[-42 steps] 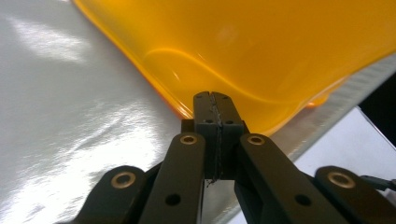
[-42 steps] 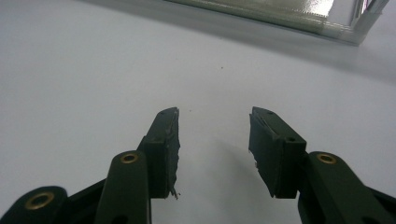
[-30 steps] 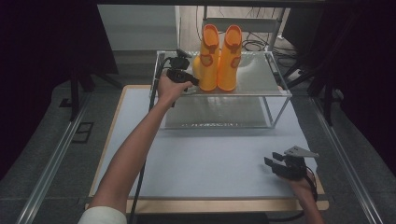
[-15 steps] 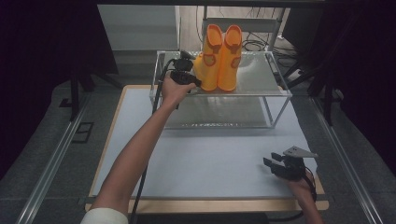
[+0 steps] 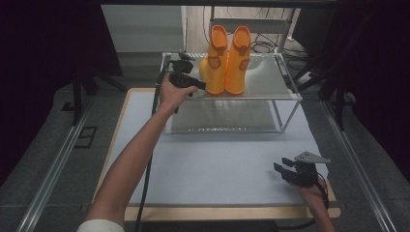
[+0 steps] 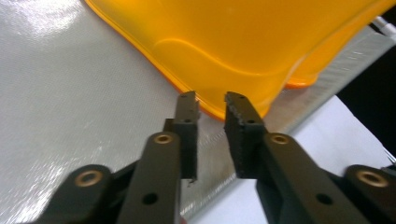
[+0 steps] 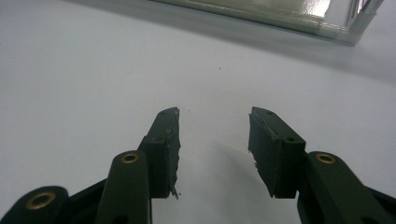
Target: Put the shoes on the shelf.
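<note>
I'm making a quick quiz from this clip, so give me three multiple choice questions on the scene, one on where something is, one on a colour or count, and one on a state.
1. Where do the boots stand?
A. on top of the clear rack
B. on the white mat
C. on the floor

2. How many boots are there?
A. one
B. two
C. three

3. How do the jaws of the right gripper stand?
A. closed on a boot
B. pressed together
C. apart with nothing between them

Answers: 1 A, the high view shows them on the rack's top shelf. 2 B, two orange boots stand side by side. 3 C, the right gripper view shows bare mat between the jaws.
</note>
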`<state>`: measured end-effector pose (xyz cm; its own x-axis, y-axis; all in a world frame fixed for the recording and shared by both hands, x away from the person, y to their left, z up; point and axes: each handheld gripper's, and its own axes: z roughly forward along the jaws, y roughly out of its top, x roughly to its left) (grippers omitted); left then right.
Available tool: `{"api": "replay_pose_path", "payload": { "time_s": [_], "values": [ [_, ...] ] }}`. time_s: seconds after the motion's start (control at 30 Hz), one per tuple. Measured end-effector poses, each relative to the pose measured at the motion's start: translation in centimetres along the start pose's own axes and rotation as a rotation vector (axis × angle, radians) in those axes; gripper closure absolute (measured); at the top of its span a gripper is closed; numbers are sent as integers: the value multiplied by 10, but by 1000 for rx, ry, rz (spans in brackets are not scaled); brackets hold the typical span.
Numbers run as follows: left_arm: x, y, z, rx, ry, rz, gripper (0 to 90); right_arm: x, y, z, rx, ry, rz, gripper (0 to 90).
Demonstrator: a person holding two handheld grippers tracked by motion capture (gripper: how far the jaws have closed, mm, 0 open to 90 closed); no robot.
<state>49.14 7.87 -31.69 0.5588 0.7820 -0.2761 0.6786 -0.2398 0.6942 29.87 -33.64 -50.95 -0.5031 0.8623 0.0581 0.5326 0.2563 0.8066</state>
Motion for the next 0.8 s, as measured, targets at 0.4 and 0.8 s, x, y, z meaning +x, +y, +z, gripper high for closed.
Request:
{"api": "replay_pose_path", "payload": {
  "time_s": [0.4, 0.8],
  "values": [
    [0, -20, -37, -67, -46, 44, 512, 1, -1, 2, 8, -1, -2, 532],
    [-3, -56, -68, -85, -134, 64, 466, -1, -2, 2, 13, 1, 1, 531]
  ]
}}
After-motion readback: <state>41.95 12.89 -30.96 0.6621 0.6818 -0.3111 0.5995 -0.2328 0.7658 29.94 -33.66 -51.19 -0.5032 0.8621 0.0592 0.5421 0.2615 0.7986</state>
